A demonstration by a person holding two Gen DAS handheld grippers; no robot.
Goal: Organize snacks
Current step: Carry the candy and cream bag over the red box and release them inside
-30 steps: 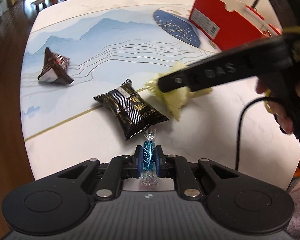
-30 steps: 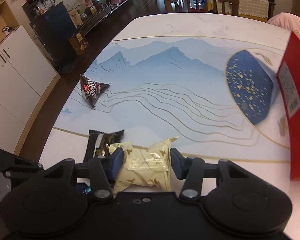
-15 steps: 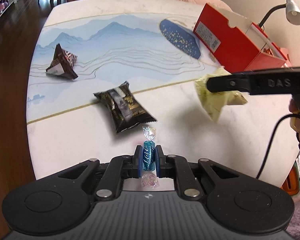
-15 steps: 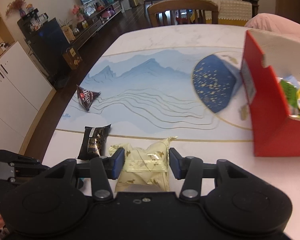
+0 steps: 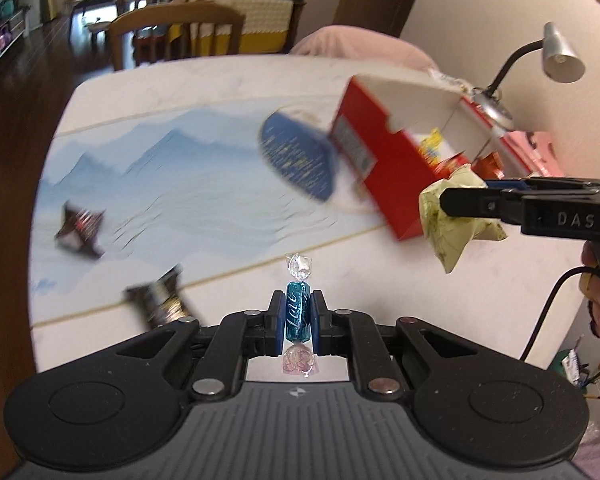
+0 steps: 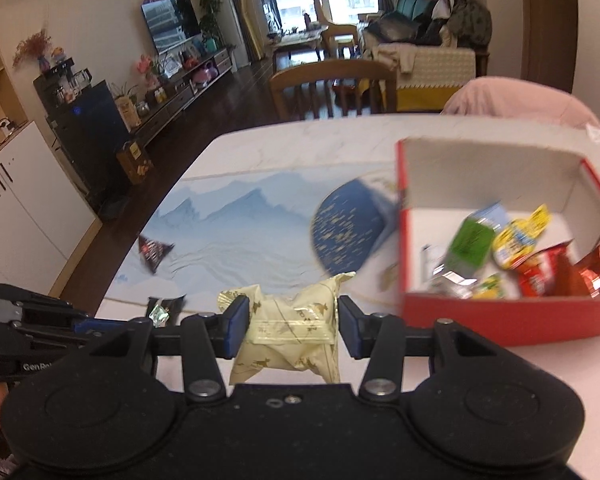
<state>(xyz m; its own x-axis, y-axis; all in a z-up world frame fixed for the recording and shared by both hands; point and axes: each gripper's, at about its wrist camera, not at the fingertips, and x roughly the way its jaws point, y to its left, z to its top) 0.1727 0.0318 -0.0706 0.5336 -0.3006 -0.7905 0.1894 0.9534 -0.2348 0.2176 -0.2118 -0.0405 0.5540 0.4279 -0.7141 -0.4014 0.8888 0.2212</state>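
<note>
Cream-wrapped and pinched across its middle between the right gripper point(image 6: 290, 326) pads: the pouch point(image 6: 290, 332). Has risen off the table point(image 5: 380, 280) over the last second and swung toward the right edge. Hangs now just short of the near wall of the red box point(image 6: 500, 320), below its rim as seen from the left view. Means the carry is probably almost done for this one. Remains to lift over the wall and let go among the wrappers already inside.

Clenches, in the left gripper point(image 5: 296, 312), an upright blue candy point(image 5: 297, 322), twisted ends poking out above and below the pads. Grips it just as a second ago, but raised and turned toward the box as well, well short of it, above the near edge. Looks to be second in the queue.

Still to collect: a black packet point(image 5: 160, 304) by the near-left edge and a triangular pack point(image 5: 80, 228) further along the left side, both blurred, both lying loose.

Elsewhere: a blue disc point(image 5: 300, 156) touching or just beside the box's left wall, cannot tell which. Also a lamp point(image 5: 560, 56) beyond the right edge and a chair point(image 6: 332, 80) at the far edge.

In the way: the box's near wall, between pouch and interior. Likewise the right gripper, crossing the left one's line to the box. Best taken one at a time.
</note>
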